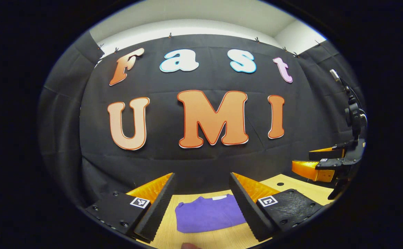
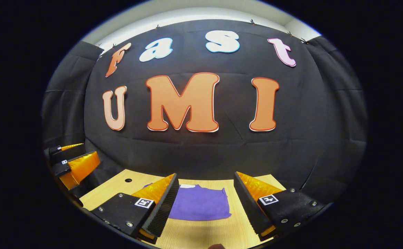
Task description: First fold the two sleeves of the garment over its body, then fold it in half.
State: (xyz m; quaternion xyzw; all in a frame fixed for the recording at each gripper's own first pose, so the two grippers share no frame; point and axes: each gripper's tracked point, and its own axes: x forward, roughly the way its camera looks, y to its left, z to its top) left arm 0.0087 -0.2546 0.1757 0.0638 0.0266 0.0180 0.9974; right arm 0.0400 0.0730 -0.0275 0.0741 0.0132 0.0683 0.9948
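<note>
Both grippers I hold raised above the table (image 1: 301, 188), left gripper (image 1: 201, 199) and right gripper (image 2: 205, 202) spread wide, grasping nothing; the purple garment (image 1: 206, 216) lies folded on the wood between their fingers.

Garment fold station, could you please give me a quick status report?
Left gripper and right gripper open, raised above table. Purple garment lies compact on it, untouched. Nothing in the way.
</note>
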